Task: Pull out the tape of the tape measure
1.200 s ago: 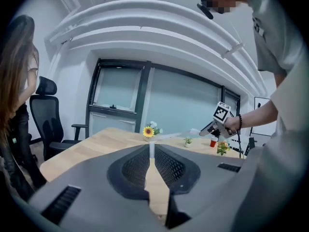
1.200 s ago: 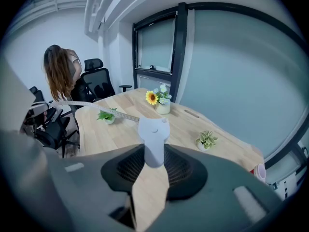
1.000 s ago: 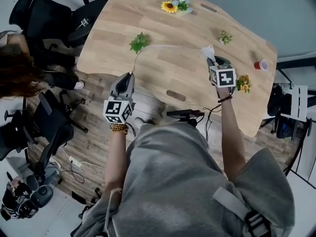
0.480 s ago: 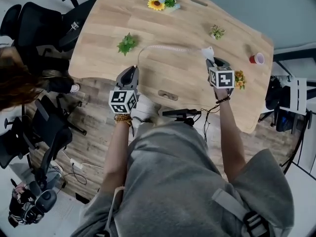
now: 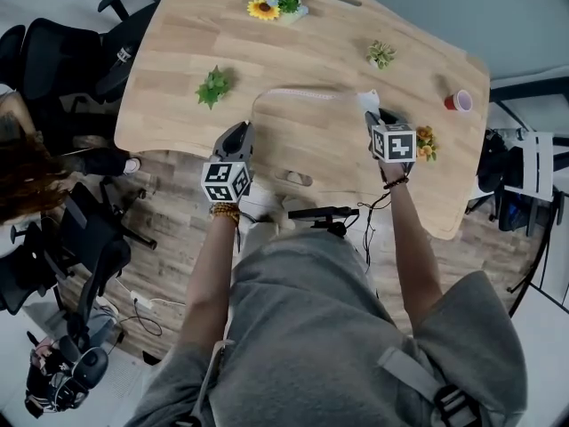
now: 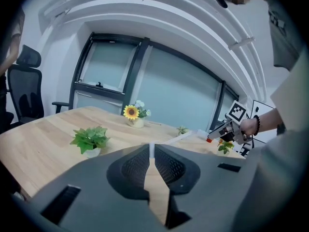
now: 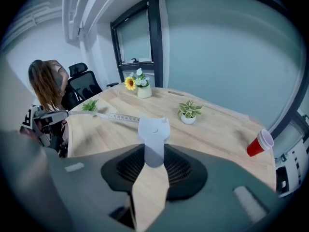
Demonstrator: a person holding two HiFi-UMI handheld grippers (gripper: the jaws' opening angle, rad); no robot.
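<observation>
Head view looks down on a wooden worktop [image 5: 178, 105], with the person standing at its near edge and a gripper in each hand. The right gripper [image 5: 373, 112] has its jaws clamped on the white tape measure case [image 5: 367, 101], which sticks up out of them in the right gripper view. The case seems to sit just off the wood, though the steep angle makes that hard to judge. From the case the tape [image 5: 298, 91] runs leftward over the worktop, bends, and comes back to the left gripper [image 5: 242, 129] at the near edge. In the left gripper view those jaws are pinched nearly together on the thin white end of the tape. A sunflower pot [image 5: 267, 7], a leafy green plant [image 5: 213, 85], a small plant [image 5: 380, 54] and a red cup [image 5: 458, 101] stand on the worktop, all apart from the tape.
</observation>
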